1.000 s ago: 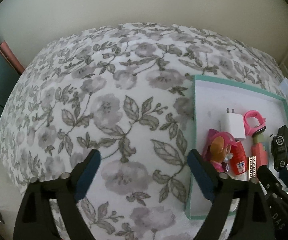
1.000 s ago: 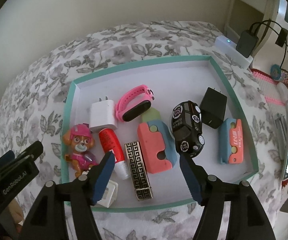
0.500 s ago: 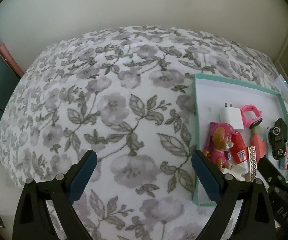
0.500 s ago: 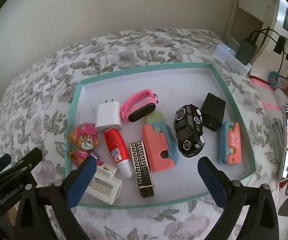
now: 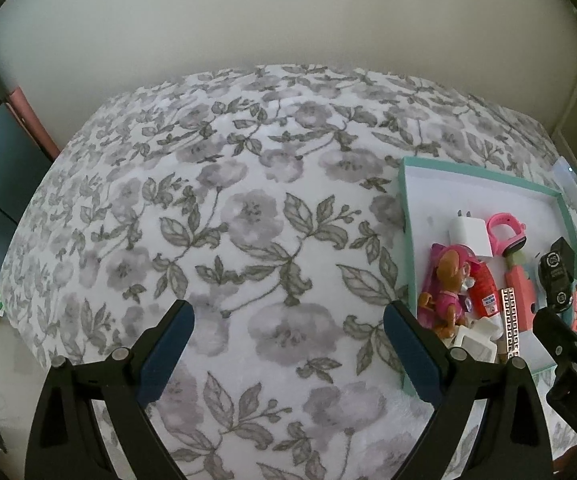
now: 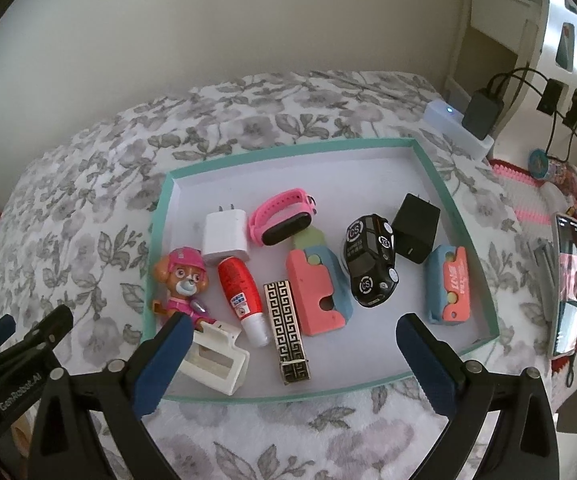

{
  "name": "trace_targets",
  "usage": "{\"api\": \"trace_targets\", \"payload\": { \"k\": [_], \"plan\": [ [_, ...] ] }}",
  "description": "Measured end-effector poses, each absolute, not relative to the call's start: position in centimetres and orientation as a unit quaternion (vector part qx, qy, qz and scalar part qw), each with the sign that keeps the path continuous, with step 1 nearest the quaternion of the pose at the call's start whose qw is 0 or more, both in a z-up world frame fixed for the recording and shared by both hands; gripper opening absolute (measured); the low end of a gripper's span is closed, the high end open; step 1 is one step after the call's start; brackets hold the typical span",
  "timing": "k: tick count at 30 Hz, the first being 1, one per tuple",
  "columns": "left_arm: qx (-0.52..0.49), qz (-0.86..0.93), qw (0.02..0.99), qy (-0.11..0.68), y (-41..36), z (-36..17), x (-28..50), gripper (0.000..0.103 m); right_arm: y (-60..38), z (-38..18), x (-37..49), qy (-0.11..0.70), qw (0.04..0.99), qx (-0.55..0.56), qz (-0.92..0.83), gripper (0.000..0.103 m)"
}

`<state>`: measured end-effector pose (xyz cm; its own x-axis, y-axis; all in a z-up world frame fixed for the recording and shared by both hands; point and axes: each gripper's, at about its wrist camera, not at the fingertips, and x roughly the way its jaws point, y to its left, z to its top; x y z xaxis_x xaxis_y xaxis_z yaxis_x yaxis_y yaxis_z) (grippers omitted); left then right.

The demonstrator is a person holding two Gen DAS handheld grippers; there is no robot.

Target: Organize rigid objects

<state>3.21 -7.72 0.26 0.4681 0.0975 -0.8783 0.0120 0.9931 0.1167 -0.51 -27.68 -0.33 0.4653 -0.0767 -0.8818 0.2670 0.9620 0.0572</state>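
A teal-rimmed white tray (image 6: 360,145) lies on the floral cloth and holds several small objects: a pink pup figure (image 6: 183,284), white charger (image 6: 224,233), pink watch (image 6: 282,222), red tube (image 6: 242,294), black-gold patterned bar (image 6: 287,338), coral-blue block (image 6: 318,290), black toy car (image 6: 370,266), black charger (image 6: 415,228), blue-coral clip (image 6: 448,286) and a white plastic piece (image 6: 214,362). My right gripper (image 6: 288,364) is open and empty above the tray's near edge. My left gripper (image 5: 288,354) is open and empty over bare cloth left of the tray (image 5: 404,200).
The floral cloth (image 5: 228,220) covers the surface up to the back wall. A white power strip with plugs (image 6: 460,128) sits beyond the tray's far right corner. A phone (image 6: 566,284) and colourful clutter lie at the right edge.
My right gripper has opened wide and drawn back from the tray, leaving the white plastic piece lying in the near left corner. My left gripper has also pulled back a little.
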Motion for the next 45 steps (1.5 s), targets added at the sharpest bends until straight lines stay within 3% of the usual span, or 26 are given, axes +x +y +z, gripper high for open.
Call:
{"api": "trace_targets", "payload": {
  "k": [45],
  "plan": [
    [0.020, 0.031, 0.873, 0.487, -5.8, 1.5, 2.4, 0.096, -26.1, 1.0, -1.0, 0.493, 0.863, 0.062, -0.091, 0.103]
  ]
}}
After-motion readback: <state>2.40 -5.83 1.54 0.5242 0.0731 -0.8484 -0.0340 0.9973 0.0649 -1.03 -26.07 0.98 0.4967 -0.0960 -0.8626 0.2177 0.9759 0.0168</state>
